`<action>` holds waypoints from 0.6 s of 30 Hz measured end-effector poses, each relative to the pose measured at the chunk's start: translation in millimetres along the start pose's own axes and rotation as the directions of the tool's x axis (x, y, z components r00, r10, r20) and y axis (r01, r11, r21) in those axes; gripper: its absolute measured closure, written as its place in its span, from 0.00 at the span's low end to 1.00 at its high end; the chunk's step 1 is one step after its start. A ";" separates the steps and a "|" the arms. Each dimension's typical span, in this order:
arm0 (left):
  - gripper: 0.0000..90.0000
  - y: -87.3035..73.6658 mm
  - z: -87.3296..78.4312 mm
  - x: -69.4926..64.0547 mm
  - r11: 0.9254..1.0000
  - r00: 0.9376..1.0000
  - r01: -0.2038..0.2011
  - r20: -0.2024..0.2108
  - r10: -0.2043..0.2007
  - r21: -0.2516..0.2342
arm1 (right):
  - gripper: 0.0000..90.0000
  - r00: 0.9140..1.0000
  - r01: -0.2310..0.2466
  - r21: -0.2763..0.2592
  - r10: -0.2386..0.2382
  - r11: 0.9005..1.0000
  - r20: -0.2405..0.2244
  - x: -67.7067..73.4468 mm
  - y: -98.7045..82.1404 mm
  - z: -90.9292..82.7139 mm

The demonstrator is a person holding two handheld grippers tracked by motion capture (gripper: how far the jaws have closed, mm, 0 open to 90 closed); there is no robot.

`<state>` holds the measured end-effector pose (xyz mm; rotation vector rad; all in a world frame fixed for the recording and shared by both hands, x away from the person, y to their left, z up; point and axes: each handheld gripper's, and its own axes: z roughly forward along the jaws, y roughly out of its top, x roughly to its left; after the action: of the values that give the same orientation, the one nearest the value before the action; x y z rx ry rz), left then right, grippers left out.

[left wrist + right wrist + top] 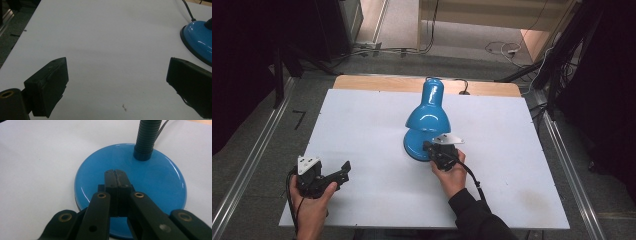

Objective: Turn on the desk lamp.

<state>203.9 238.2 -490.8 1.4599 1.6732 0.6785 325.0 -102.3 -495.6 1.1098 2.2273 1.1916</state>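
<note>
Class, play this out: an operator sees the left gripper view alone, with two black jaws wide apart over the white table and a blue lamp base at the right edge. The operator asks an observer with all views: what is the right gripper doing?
Observer: The right gripper is over the lamp base, jaws pressed together with nothing between them.
Operator: Is the lamp whole?
Observer: Yes. A ribbed neck rises from the base, and the high view shows a blue shade above it.
Operator: Where is my gripper on the table?
Observer: The left gripper is near the table's front left corner, apart from the lamp.
</note>
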 end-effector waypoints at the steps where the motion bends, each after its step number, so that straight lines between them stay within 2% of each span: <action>1: 0.05 0.0 0.1 0.0 1.000 1.000 0.001 -0.001 -0.001 0.000 | 0.97 1.000 0.000 0.002 0.000 1.000 -0.001 0.5 -0.3 0.6; 18: 0.05 -0.3 0.5 -0.4 1.000 1.000 0.000 0.003 0.000 0.003 | 0.97 1.000 0.006 0.003 -0.006 1.000 0.000 4.1 -3.4 3.7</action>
<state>204.2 237.8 -491.2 1.4624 1.6724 0.6743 323.3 -98.2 -500.4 1.1030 2.2315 1.1858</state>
